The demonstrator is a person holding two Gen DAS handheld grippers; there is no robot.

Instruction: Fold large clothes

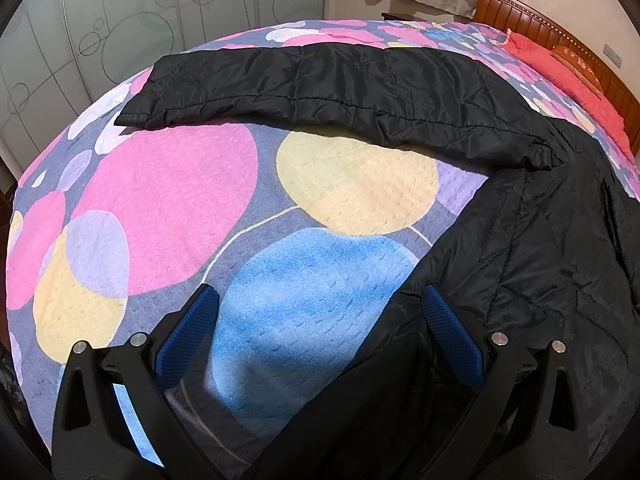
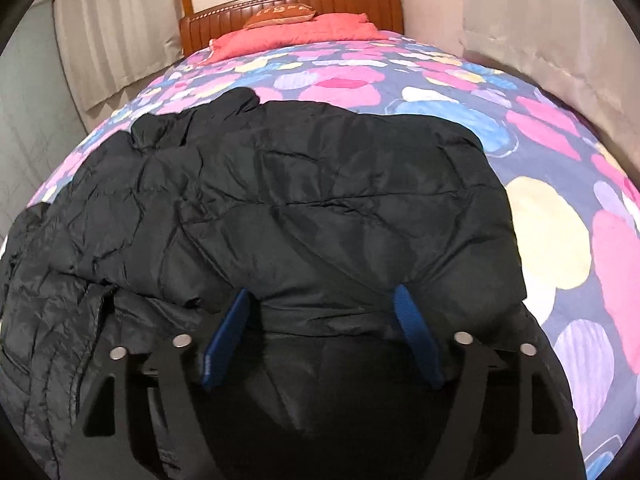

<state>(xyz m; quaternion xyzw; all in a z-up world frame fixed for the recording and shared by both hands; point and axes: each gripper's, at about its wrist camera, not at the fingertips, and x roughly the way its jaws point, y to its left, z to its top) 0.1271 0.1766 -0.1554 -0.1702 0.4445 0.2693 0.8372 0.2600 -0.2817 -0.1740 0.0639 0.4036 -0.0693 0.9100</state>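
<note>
Between my left gripper's (image 1: 316, 308) blue pads lies a wide gap: the jaws are spread and pinch nothing. The pad at nine o'clock hovers over the bedspread (image 1: 168, 200), above its blue circle, while the pad at three o'clock sits over the near edge of the black quilted jacket (image 1: 552, 264). From there the jacket's body runs off toward four o'clock, and one sleeve (image 1: 320, 80) stretches flat across the cover from one o'clock round to eleven, its cuff end pointing at the frosted wardrobe doors (image 1: 100, 40). At two o'clock I see the wooden headboard (image 1: 560, 36) and a red blanket (image 1: 560, 68) below it.

My right gripper (image 2: 324, 304) is spread too, both blue pads well apart, their tips at the rim of a puffy fold of the jacket (image 2: 320, 192); whether they touch the cloth I cannot tell. The jacket fills the view from nine o'clock to two, crumpled and rumpled toward nine, smoother at the centre, with a dark bunched part poking up at eleven. Around it the bedspread (image 2: 552, 216) shows pink, yellow and lilac circles from one to four o'clock. At twelve o'clock stand the headboard (image 2: 296, 4), the red blanket (image 2: 296, 36) and an orange cushion (image 2: 280, 14); curtains (image 2: 112, 32) hang at ten.
</note>
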